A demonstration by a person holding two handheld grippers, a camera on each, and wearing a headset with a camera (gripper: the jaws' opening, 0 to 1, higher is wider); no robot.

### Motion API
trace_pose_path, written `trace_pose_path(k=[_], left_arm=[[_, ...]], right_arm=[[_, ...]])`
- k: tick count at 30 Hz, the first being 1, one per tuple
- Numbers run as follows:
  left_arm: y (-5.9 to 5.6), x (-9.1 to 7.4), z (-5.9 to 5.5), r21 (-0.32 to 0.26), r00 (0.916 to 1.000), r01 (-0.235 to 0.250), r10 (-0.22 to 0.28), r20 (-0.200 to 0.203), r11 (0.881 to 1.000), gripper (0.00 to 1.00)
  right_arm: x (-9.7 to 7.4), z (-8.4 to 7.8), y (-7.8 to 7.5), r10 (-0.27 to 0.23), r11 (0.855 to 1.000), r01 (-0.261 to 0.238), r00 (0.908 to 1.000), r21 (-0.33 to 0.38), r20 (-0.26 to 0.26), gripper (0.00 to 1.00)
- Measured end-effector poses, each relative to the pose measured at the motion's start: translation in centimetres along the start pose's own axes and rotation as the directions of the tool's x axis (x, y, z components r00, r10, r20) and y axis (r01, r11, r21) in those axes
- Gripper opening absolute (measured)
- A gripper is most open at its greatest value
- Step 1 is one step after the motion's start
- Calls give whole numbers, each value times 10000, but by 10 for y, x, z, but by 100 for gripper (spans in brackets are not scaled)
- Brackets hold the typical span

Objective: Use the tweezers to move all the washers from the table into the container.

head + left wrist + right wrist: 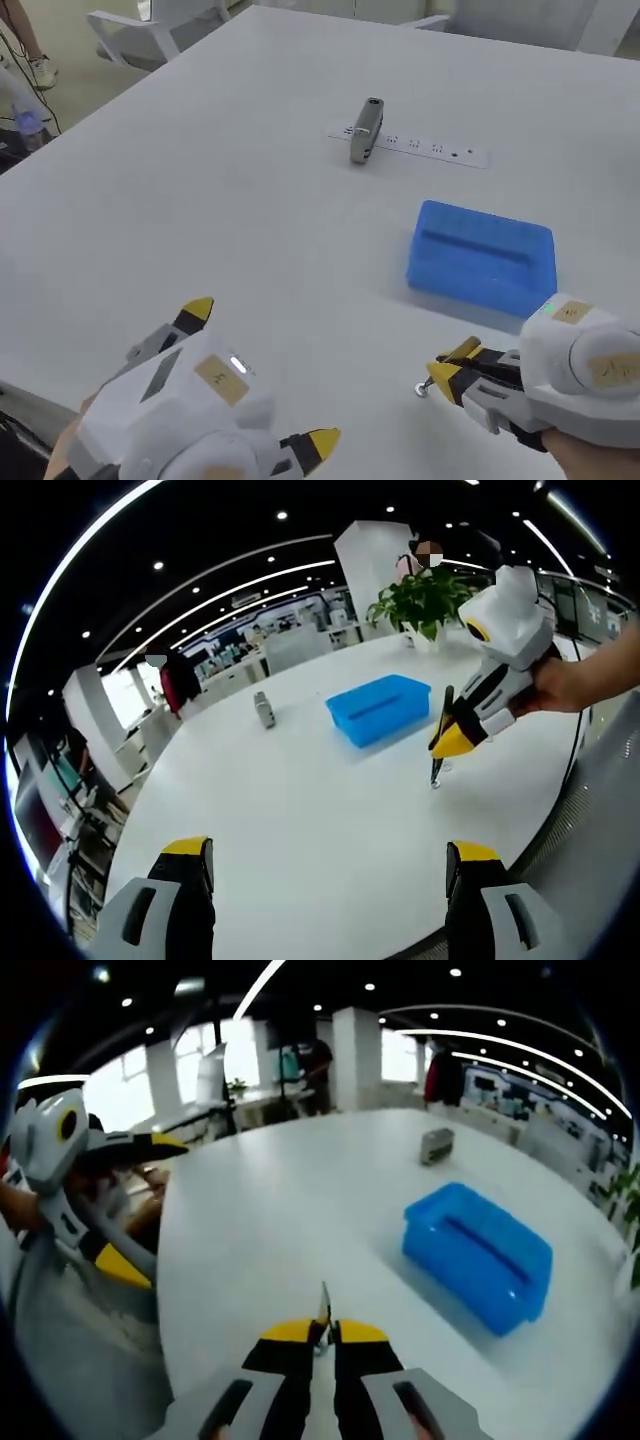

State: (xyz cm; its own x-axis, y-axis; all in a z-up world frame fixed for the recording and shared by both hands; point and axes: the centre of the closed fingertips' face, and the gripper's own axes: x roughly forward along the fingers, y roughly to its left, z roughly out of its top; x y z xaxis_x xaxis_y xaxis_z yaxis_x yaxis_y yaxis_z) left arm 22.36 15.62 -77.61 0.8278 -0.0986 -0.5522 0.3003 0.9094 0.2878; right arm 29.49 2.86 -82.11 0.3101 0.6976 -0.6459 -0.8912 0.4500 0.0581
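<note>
Tweezers (324, 1305) are clamped in the right gripper (322, 1332), tips lowered to a washer (422, 388), presumably for pickup. Left gripper (328, 850) is held apart, idle.

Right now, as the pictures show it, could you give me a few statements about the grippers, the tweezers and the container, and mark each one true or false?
1. The right gripper is shut on the tweezers. True.
2. The left gripper has its jaws closed. False: its jaws stand wide apart and hold nothing.
3. The tip of the tweezers is inside the container. False: the tip points down at the table, on the near side of the container.
4. The container is blue and stands on the table. True.
5. A power strip lies on the table beyond the container. True.
</note>
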Motion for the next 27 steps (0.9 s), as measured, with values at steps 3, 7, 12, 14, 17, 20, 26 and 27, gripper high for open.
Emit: trace_pose_path(k=[3, 7, 12, 14, 17, 20, 26, 27], left_arm=[[0, 0, 1, 6, 10000, -7, 7, 27, 10000, 99], [-1, 1, -2, 61, 9999, 60, -59, -129, 10000, 99], [-1, 1, -2, 70, 9999, 72, -71, -123, 9999, 99], [-1, 1, -3, 109, 9998, 63, -61, -176, 9999, 99], [-1, 1, -4, 130, 9998, 51, -49, -188, 9999, 99], [-1, 1, -4, 103, 9998, 39, -37, -217, 9999, 99], [-2, 0, -1, 89, 9999, 128, -127, -60, 9999, 99], [-3, 0, -1, 83, 9999, 143, -143, -63, 9999, 99]], right_arm=[[-2, 2, -1, 72, 9999, -72, 10000, 115, 21, 3], [-8, 9, -3, 106, 9998, -108, 9999, 168, 120, 3], [-20, 27, -8, -5, 9999, -2, 9987, 147, 506, 3], [-25, 35, -11, -98, 9999, 91, 9977, 109, 675, 3], [-31, 46, -16, -204, 9998, 198, 9959, 76, 877, 2], [-36, 56, -24, -394, 9992, 394, 9931, 19, 1100, 2], [-43, 71, -38, -641, 9978, 659, 9884, -90, 1373, 2], [-45, 75, -41, -681, 9974, 706, 9875, -122, 1419, 2]])
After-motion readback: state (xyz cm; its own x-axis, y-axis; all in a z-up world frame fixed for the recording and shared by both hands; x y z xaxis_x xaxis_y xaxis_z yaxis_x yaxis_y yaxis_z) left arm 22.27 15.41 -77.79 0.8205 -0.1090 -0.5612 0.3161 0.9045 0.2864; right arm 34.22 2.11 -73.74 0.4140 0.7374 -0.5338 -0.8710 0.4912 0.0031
